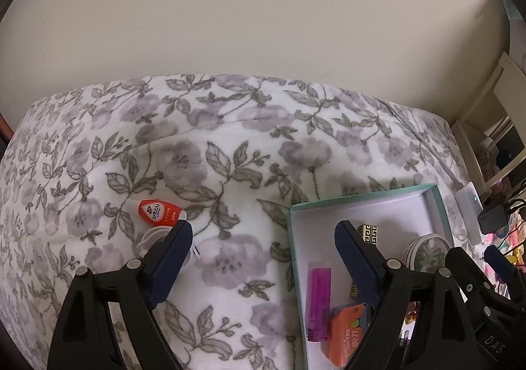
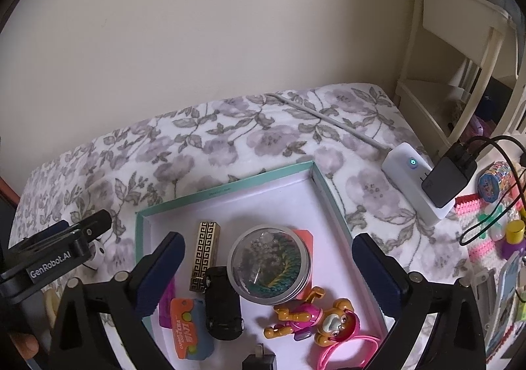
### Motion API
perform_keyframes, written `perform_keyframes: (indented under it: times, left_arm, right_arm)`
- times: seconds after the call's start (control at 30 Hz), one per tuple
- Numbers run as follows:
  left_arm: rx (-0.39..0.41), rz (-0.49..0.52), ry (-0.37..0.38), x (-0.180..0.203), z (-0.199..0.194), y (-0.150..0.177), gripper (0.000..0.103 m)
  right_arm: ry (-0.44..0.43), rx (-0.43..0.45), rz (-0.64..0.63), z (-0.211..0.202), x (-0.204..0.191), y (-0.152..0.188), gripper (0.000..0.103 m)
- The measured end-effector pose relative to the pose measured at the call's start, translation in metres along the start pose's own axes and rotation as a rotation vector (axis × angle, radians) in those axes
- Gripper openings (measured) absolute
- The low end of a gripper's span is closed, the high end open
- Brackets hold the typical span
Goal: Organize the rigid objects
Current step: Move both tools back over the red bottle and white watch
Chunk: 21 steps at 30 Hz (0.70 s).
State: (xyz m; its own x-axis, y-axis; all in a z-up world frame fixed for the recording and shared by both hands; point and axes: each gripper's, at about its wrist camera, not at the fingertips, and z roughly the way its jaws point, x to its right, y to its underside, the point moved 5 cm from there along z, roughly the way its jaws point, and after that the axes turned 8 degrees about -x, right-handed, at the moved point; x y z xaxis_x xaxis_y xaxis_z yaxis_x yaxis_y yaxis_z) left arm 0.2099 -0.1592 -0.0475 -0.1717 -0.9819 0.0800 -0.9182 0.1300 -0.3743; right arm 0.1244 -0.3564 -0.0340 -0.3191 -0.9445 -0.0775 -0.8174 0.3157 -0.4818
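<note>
The blanket (image 1: 230, 146) lies bare toward twelve o'clock of the box (image 2: 227, 189), giving open passage. At three o'clock a power strip (image 2: 411, 179) with charger (image 2: 450, 176) blocks the way. The box's far half (image 2: 263, 205) stays free; toys (image 2: 309, 317) crowd its near end.

"LION" on the orange bottle (image 1: 160, 212); "GenRobot.AI", seemingly, on the left hand-held gripper (image 2: 56, 258).

Teal-rimmed box (image 2: 230, 186); floral grey-lilac blanket (image 1: 230, 139); perhaps purple lighter (image 1: 318, 299).
</note>
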Motion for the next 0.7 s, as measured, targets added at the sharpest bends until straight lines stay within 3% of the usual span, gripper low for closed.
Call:
perform_keyframes:
  times: [0.23,0.7]
  left_arm:
    - [-0.035,-0.013,-0.022,-0.018,0.009,0.002,0.089]
    - [-0.079,-0.151,-0.094,-0.105,0.009,0.006,0.089]
  right_arm:
    - [-0.008,-0.027,-0.031,0.011,-0.015,0.005,0.103]
    - [-0.069,-0.047,-0.166,0.023,-0.087,0.019,0.103]
